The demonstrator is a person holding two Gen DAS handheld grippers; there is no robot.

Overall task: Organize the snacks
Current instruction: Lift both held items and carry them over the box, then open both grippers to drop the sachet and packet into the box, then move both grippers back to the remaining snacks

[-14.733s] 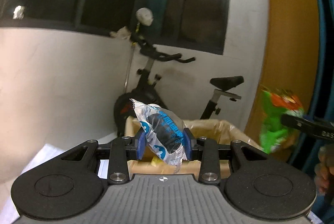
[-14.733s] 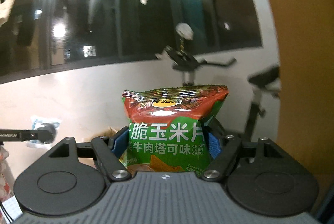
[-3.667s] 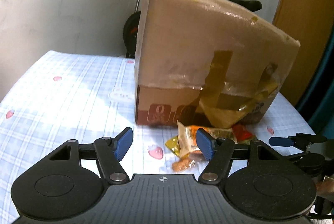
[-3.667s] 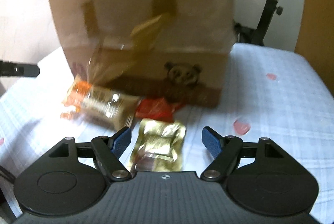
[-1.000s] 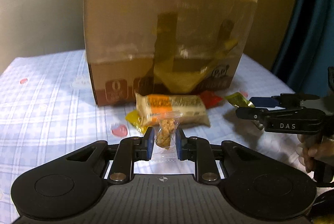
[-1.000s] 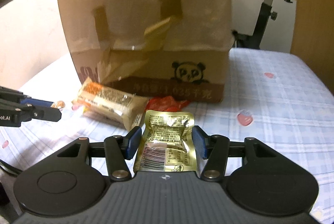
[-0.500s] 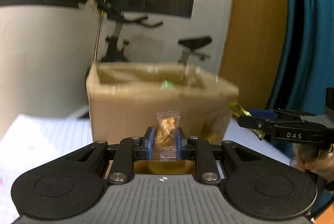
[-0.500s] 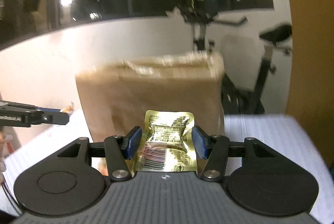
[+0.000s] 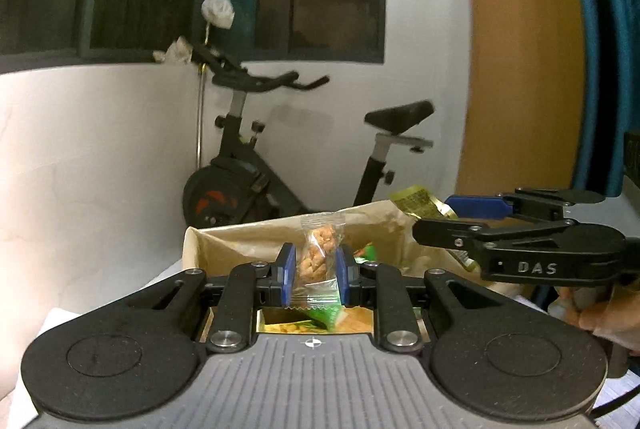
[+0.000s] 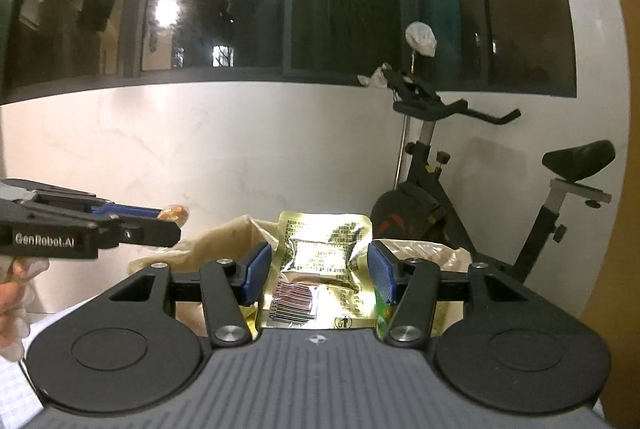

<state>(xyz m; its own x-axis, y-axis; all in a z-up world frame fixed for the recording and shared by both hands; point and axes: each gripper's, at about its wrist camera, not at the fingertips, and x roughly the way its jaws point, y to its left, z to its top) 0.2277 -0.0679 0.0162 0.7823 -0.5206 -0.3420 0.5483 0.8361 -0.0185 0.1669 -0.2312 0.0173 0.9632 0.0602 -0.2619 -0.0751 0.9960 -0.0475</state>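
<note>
My left gripper is shut on a small clear packet of orange-brown snack pieces, held upright above the open cardboard box. Inside the box lies a green bag among other snacks. My right gripper is shut on a shiny gold foil packet with a barcode, also over the box. In the left wrist view the right gripper reaches in from the right with the gold packet. In the right wrist view the left gripper comes in from the left, the clear packet at its tip.
An exercise bike stands behind the box against a white wall, under dark windows. A wooden panel and a teal curtain are at the right. A person's fingers hold the right gripper's handle. A strip of white tablecloth shows at lower left.
Both grippers have risen with their packets from the table in front of the box to above its open top. The box's inside now shows below the fingers.
</note>
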